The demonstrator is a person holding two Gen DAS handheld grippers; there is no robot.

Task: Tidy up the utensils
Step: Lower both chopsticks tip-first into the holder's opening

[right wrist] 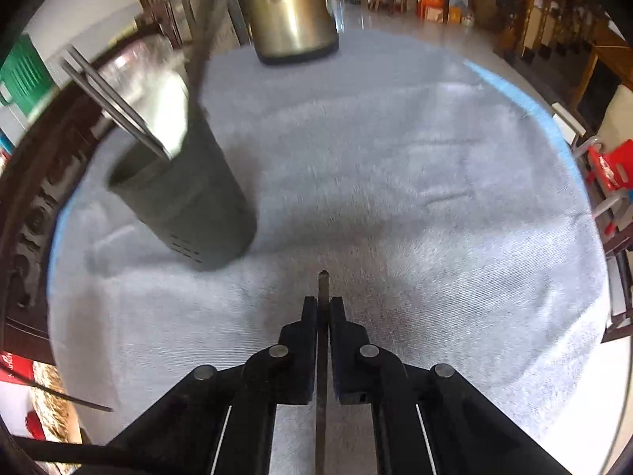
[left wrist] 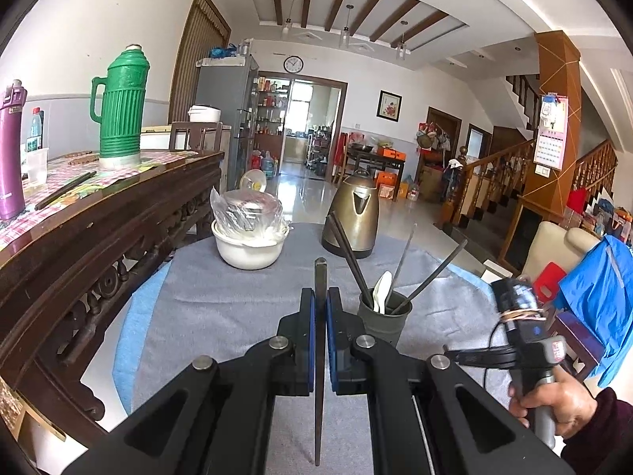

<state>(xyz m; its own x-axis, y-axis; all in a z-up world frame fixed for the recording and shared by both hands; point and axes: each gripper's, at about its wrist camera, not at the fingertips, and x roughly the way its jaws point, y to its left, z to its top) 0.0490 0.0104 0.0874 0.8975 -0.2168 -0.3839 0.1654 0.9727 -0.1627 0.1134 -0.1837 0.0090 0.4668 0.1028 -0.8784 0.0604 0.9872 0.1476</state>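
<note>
A dark green utensil holder (left wrist: pixel 383 316) stands on the grey cloth; it holds several dark chopsticks (left wrist: pixel 352 255) and a white spoon (left wrist: pixel 382 291). My left gripper (left wrist: pixel 320 301) is shut on a dark chopstick (left wrist: pixel 320 277) that sticks out forward, just left of the holder. My right gripper (right wrist: pixel 323 308) is shut on another dark chopstick (right wrist: pixel 323 285), above the cloth, right of and nearer than the holder (right wrist: pixel 194 202). The right view is blurred. The right gripper's handle and the hand on it show in the left wrist view; its fingers are out of frame there.
A brass kettle (left wrist: pixel 353 213) and a white bowl with a bagged pot (left wrist: pixel 249 233) stand at the back of the round table (left wrist: pixel 205 297). A carved wooden sideboard (left wrist: pixel 99 245) at left carries a green thermos (left wrist: pixel 120 107), a purple bottle and chopsticks.
</note>
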